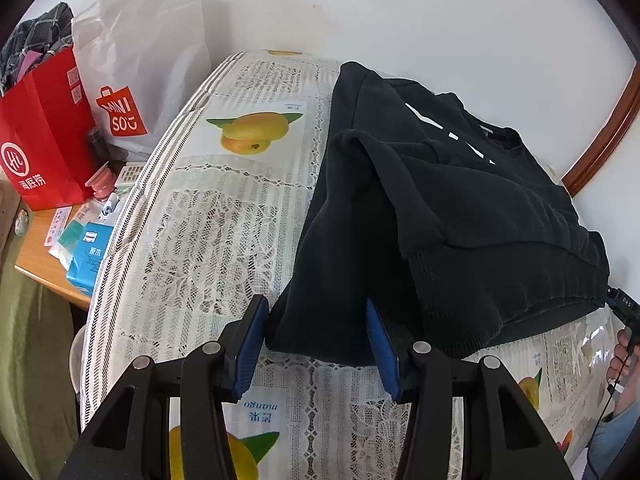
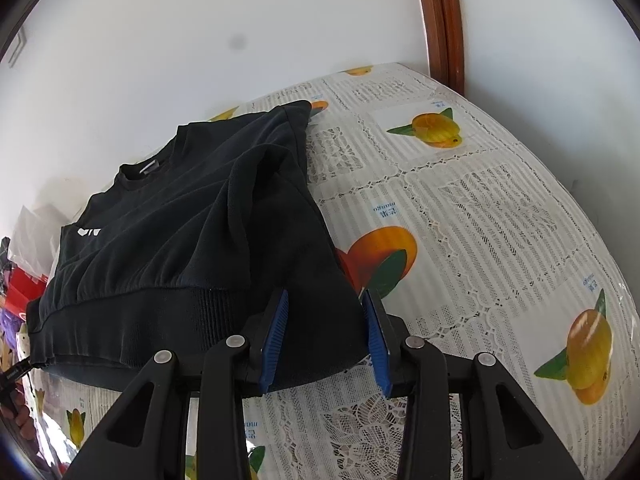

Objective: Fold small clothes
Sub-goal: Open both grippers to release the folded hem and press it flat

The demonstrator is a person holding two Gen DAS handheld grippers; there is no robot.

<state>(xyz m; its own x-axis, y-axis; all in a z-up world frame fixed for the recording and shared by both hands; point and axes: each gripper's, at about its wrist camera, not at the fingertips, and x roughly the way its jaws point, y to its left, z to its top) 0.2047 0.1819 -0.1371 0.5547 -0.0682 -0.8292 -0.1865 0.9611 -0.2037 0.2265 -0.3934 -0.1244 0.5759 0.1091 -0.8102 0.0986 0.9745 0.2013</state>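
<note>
Mid-fold on the black sweatshirt [image 1: 460, 208], spread on the table [image 1: 224, 216] ahead of both grippers with sleeves already laid inward over the body. Left gripper [image 1: 316, 344] spread wide at the near left hem corner — dark cloth sitting between the blue pads [image 1: 250, 344], not yet pinched. Right gripper [image 2: 326, 340] likewise spread, straddling the near right hem corner, ribbed hem [image 2: 140, 320] running off to its left. Neck opening and label [image 2: 150, 166] at the far end, away from both.

Judged step: taking hold of the bottom corners for the bottom-to-top fold. Next move calls for closing both on the hem together, catching every layer, then lifting evenly and carrying forward toward the collar — keeping the tucked sleeves from sliding out. Red bag [image 1: 44, 136] and clutter far left of the left gripper, well apart.
</note>
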